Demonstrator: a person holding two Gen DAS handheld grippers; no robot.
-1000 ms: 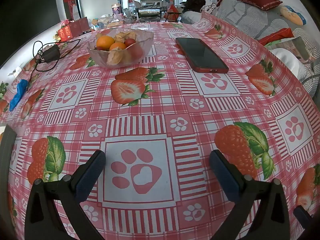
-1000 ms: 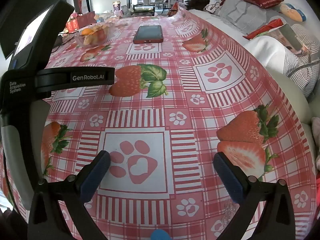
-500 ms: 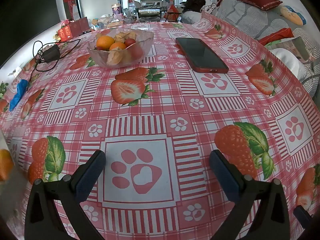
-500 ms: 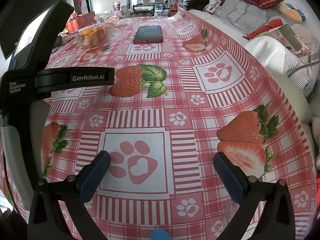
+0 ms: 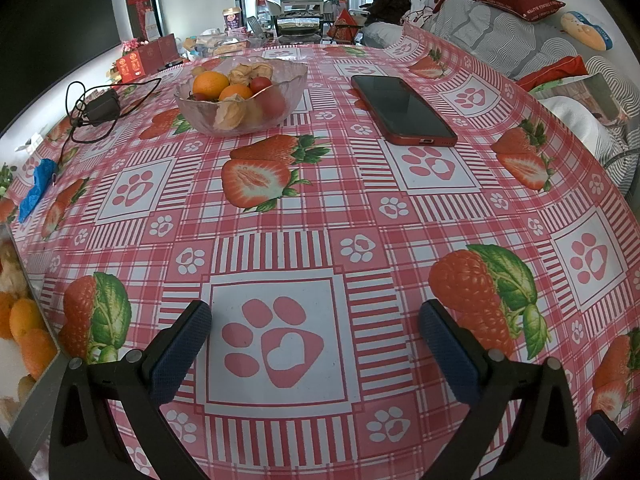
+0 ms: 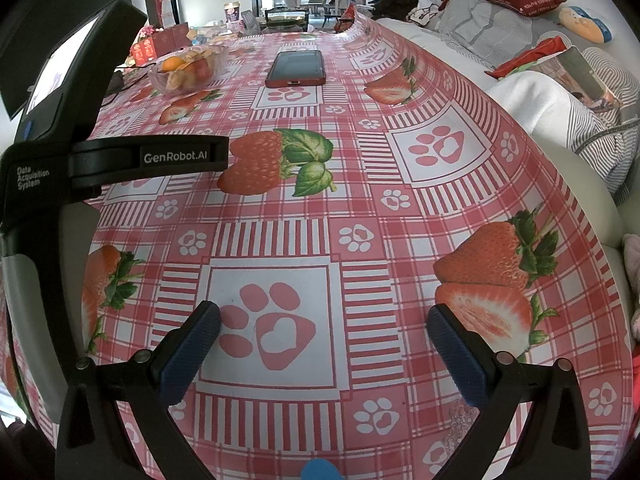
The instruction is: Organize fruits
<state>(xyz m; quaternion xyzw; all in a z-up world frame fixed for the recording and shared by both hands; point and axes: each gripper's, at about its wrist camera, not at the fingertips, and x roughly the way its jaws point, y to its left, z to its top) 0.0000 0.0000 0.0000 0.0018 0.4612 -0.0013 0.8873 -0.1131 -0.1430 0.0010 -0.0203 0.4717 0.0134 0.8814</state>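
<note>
Left gripper [image 5: 314, 334]: jaws spread wide, empty, low over the tablecloth [image 5: 320, 208], well short of the bowl.
Right gripper [image 6: 322, 338]: jaws spread wide, empty, also well short of the bowl.
Bowl [image 5: 242, 94]: clear glass, stood at the cloth's far left, holding oranges [image 5: 210, 83], a red fruit and papery husked fruits.
Phone [image 5: 402, 104]: lay flat, screen up, just right of the bowl.
Charger [image 5: 102, 108]: left of the bowl, cable looped.

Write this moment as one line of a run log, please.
left gripper: open, empty | right gripper: open, empty | glass bowl: holds oranges, far across tablecloth | phone: beside bowl
</note>
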